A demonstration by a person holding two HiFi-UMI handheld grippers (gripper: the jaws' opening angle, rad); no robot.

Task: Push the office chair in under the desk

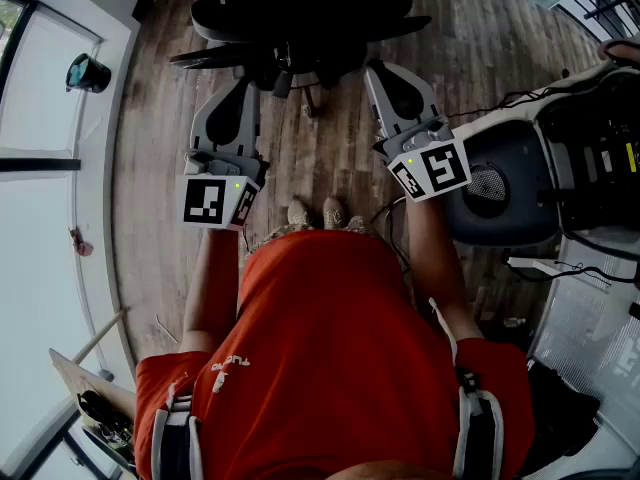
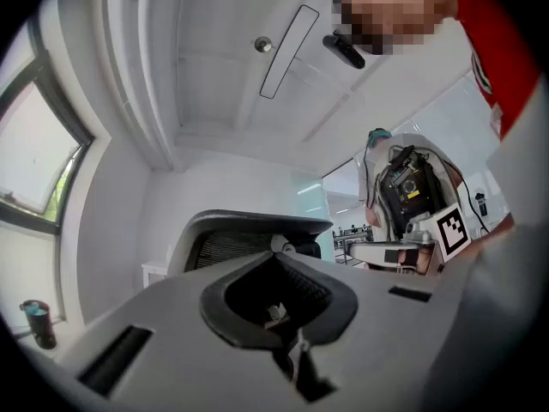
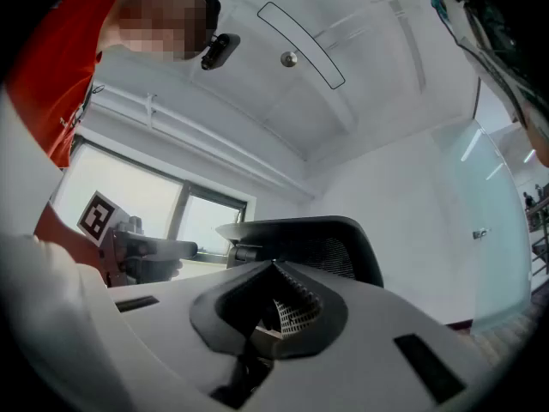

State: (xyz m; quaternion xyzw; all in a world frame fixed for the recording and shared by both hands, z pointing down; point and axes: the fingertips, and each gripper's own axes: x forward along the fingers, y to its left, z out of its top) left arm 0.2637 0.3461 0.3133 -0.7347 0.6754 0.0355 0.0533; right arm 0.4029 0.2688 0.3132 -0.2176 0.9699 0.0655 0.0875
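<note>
2 closed hand-held grippers [image 1: 243, 86] [image 1: 384, 71] face the office chair [image 1: 300, 13].

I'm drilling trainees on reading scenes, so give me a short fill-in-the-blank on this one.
The black mesh office chair stands on a brown floor of ___ planks.
The left gripper and the right gripper both have their jaws ___.
The chair stands in ___ of the person in the red shirt.
Missing words: wooden; shut; front.
</note>
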